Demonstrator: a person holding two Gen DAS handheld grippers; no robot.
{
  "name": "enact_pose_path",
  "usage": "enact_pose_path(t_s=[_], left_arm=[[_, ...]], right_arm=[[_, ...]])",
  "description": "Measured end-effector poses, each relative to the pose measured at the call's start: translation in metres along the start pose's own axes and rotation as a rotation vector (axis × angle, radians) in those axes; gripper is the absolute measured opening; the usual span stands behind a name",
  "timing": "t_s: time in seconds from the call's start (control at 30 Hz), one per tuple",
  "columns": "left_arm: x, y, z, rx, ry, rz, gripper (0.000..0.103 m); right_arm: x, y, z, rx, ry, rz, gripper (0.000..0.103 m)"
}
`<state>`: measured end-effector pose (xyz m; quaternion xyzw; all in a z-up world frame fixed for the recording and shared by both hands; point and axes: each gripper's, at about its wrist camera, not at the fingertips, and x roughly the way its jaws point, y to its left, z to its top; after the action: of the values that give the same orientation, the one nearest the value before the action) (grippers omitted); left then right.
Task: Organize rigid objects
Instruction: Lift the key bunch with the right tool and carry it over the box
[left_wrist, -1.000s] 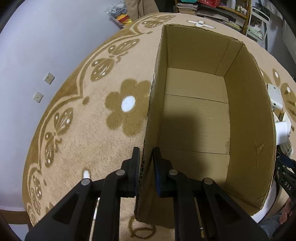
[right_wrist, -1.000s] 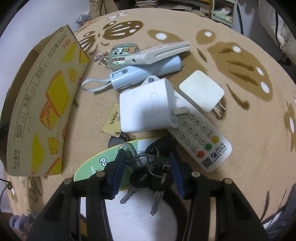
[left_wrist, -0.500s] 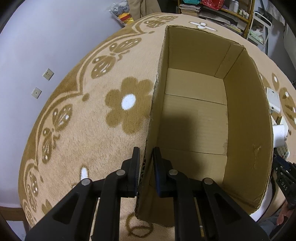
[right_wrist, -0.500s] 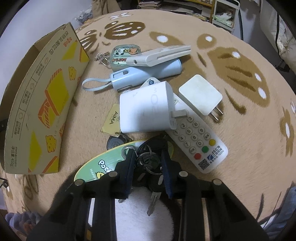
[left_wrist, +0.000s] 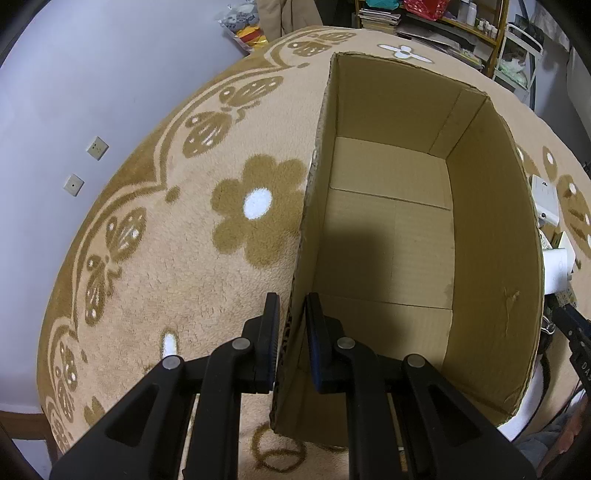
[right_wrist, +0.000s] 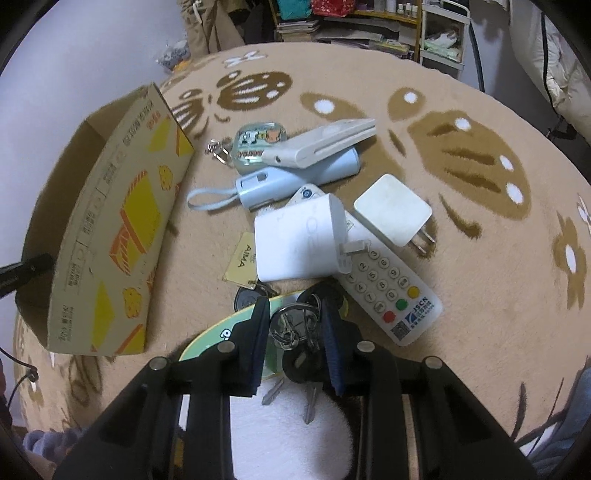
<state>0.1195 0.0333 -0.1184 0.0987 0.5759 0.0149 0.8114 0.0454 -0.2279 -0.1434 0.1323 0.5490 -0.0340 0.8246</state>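
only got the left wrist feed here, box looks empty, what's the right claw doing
Observer: The right claw is closed around a bunch of keys on the rug.
Operator: lifted yet
Observer: Cannot tell; the key blades hang below the claw over a white patch.
Operator: what else is left to sort
Observer: A white remote, two white chargers, a blue power bank and a yellow AIMA tag lie beside the cardboard box.

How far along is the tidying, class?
Done: nothing; the box is empty. In hand: the left gripper clamps the box wall, and the right gripper is shut on the keys. Left: remote, chargers, power bank and keychain lie on the rug.
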Motion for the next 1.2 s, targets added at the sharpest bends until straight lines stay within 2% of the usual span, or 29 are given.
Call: enact_pose_path(t_s=[0.23,0.43,0.77,1.2], left_arm=[[-0.001,0.003,0.001,-0.026,-0.005,-0.011,0.013],[-0.001,0.007,0.001,-0.048,0.0,-0.03,0.013],[-0.003,0.003,0.001,-0.037,-0.003,-0.012,0.013],[-0.002,0.006,0.001,-0.039,0.0,-0.024,0.013]], right_arm=[[-0.008,-0.001,0.003,0.007,-0.026,0.011,0.03],[-0.024,-0.001,0.007,0.013,-0.077,0.055,0.03],[-0.049,0.01,0.019,-0.01,-0.145,0.099,0.03],[-0.086,0.048,0.049,-0.104,-0.266,0.161,0.03]])
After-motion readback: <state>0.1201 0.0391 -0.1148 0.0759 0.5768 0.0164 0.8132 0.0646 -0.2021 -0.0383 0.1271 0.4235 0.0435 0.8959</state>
